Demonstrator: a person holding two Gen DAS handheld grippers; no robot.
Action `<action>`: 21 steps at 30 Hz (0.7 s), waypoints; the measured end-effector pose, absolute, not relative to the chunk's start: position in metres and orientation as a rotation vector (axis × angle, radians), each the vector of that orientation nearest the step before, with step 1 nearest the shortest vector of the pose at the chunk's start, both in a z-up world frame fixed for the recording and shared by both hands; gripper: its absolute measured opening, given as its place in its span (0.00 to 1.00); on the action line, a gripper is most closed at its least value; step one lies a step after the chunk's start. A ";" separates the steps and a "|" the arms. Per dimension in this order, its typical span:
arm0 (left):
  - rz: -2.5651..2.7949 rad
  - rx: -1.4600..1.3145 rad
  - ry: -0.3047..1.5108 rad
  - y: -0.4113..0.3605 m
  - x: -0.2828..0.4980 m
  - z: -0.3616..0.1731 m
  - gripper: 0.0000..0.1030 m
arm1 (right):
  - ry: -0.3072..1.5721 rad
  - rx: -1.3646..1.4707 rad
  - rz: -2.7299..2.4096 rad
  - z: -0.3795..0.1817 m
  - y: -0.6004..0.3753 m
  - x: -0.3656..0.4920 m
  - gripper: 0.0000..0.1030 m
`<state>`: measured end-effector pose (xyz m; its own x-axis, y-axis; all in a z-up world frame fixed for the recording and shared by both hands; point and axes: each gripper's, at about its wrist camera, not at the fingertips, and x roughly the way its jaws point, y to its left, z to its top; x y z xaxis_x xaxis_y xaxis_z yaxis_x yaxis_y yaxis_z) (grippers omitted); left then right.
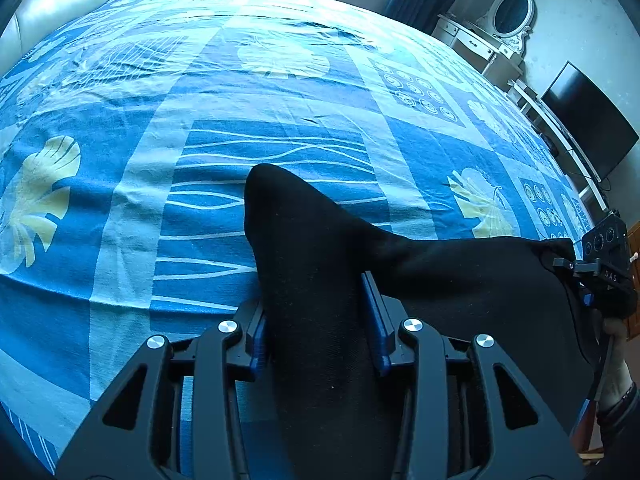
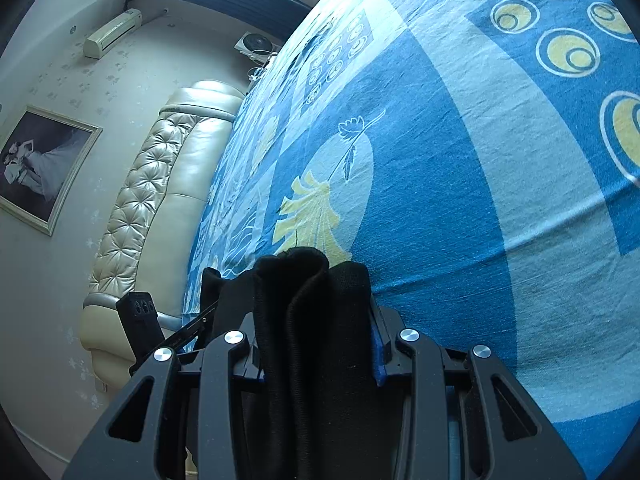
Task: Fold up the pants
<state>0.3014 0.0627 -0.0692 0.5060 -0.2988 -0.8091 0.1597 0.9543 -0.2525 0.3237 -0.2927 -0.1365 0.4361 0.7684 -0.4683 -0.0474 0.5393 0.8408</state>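
Note:
The black pants [image 1: 320, 264] are bunched between my two grippers, low over a blue patterned bed sheet [image 1: 280, 92]. In the left wrist view a fold fills the gap between both pads of my left gripper [image 1: 316, 296] and peaks beyond the fingertips. From there the cloth stretches right to my right gripper [image 1: 600, 268], which a hand [image 1: 616, 360] holds. In the right wrist view my right gripper [image 2: 316, 304] is shut on a thick, layered roll of the pants [image 2: 312, 300]. The left gripper's body [image 2: 140, 312] shows at the lower left.
The bed sheet [image 2: 460, 200] spreads wide ahead of both grippers. A padded cream headboard [image 2: 160, 184] runs along one side, with a framed picture [image 2: 40, 168] on the wall. A white dressing table [image 1: 480, 40] and a dark screen [image 1: 588, 120] stand past the bed's right edge.

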 end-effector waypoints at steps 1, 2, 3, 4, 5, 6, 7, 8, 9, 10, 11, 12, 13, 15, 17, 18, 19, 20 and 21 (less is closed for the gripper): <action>-0.276 -0.152 1.004 0.063 0.302 -0.069 0.39 | 0.997 0.864 0.595 -0.137 -0.293 0.324 0.35; -0.275 -0.154 1.005 0.063 0.302 -0.069 0.39 | 0.998 0.867 0.596 -0.137 -0.293 0.324 0.36; -0.273 -0.155 1.006 0.063 0.301 -0.069 0.40 | 1.000 0.873 0.599 -0.137 -0.294 0.324 0.36; -0.258 -0.152 1.004 0.063 0.301 -0.068 0.45 | 1.002 0.884 0.605 -0.137 -0.295 0.323 0.39; -0.235 -0.136 0.999 0.062 0.300 -0.066 0.54 | 1.003 0.893 0.608 -0.136 -0.295 0.323 0.43; -0.220 -0.127 0.996 0.062 0.298 -0.064 0.58 | 1.002 0.902 0.614 -0.134 -0.295 0.321 0.45; -0.211 -0.133 0.995 0.064 0.296 -0.062 0.64 | 1.001 0.908 0.616 -0.132 -0.295 0.318 0.49; -0.207 -0.144 0.998 0.067 0.295 -0.061 0.71 | 1.000 0.911 0.615 -0.131 -0.296 0.316 0.54; -0.205 -0.166 1.000 0.072 0.293 -0.060 0.73 | 0.998 0.915 0.614 -0.128 -0.297 0.312 0.56; -0.212 -0.210 1.005 0.079 0.289 -0.058 0.76 | 0.995 0.921 0.614 -0.127 -0.299 0.309 0.61; -0.219 -0.253 1.010 0.087 0.283 -0.058 0.77 | 0.990 0.931 0.609 -0.125 -0.302 0.303 0.65; -0.224 -0.282 1.012 0.092 0.279 -0.057 0.78 | 0.987 0.941 0.607 -0.124 -0.306 0.298 0.67; -0.237 -0.341 1.016 0.101 0.271 -0.058 0.78 | 0.984 0.950 0.603 -0.123 -0.310 0.292 0.69; -0.264 -0.419 1.030 0.111 0.256 -0.061 0.80 | 0.985 0.965 0.594 -0.122 -0.318 0.277 0.69; -0.291 -0.477 1.041 0.119 0.235 -0.064 0.80 | 0.993 0.976 0.595 -0.122 -0.322 0.263 0.69; -0.297 -0.488 1.043 0.120 0.228 -0.064 0.81 | 0.998 0.979 0.595 -0.123 -0.324 0.256 0.69; -0.312 -0.500 1.043 0.120 0.214 -0.065 0.81 | 1.003 0.983 0.597 -0.123 -0.324 0.247 0.69; -0.330 -0.515 1.044 0.119 0.203 -0.065 0.84 | 1.012 0.988 0.603 -0.124 -0.322 0.239 0.70; -0.341 -0.529 1.051 0.117 0.194 -0.067 0.84 | 1.020 0.990 0.614 -0.124 -0.320 0.230 0.70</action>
